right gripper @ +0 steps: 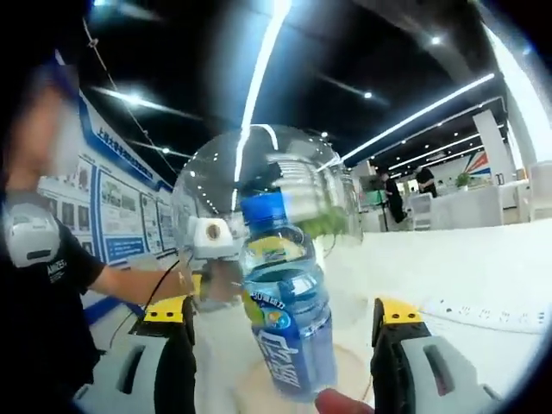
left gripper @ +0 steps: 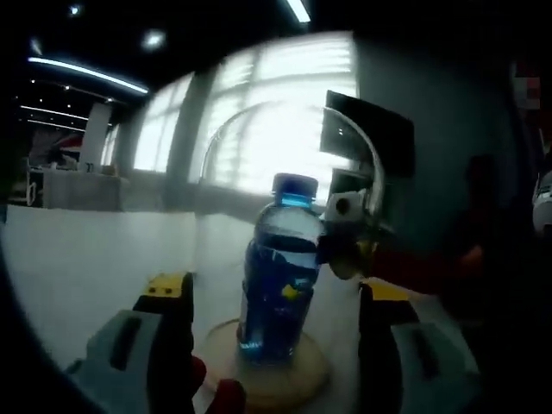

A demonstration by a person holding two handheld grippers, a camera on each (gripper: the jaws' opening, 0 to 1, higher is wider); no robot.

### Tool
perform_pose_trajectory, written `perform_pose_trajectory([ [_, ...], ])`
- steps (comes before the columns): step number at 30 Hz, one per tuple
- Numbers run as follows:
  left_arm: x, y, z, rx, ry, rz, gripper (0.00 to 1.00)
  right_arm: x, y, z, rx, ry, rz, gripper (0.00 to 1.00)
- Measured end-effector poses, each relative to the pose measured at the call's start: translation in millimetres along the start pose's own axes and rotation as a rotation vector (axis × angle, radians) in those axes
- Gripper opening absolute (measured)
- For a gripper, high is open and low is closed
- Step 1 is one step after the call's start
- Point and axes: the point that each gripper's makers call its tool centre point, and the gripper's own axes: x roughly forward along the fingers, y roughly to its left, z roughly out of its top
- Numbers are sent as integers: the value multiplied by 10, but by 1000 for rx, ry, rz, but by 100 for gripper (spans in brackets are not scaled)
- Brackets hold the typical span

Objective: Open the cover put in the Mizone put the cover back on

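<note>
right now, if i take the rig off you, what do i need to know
Left gripper: jaws apart, gripping nothing, facing the bottle.
Right gripper: jaws apart, gripping nothing, the bottle ahead between them.
Mizone bottle stands on the round wooden base, blue cap on. The clear dome cover arches around it; I can't tell whether its rim is seated.
Done: bottle on the base.
Left: check the cover is fully down, then back off.

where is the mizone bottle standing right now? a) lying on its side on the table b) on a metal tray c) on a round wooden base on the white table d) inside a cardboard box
c: in the left gripper view the Mizone bottle stands upright on the round wooden base, which rests on the white table, between the jaws of the left gripper.
</note>
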Motion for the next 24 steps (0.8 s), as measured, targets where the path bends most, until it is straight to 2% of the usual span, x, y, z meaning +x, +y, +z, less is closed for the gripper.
perform_pose_trajectory([
  [4, -29, 5, -11, -21, -10, 21, 65, -27, 35, -41, -36, 20, -33, 72],
  [6, -43, 1, -9, -21, -10, 34, 64, -44, 34, -46, -91, 34, -68, 71],
  [11, -88, -106, -9, -5, -21, 69, 61, -81, 80, -25, -132, 38, -127, 68],
  [18, -142, -164, -27, -22, -34, 105, 58, -177, 136, -17, -160, 36, -186, 60],
  [24, -199, -236, -31, 42, -12, 140, 52, -264, 155, -11, -135, 11, -228, 53],
])
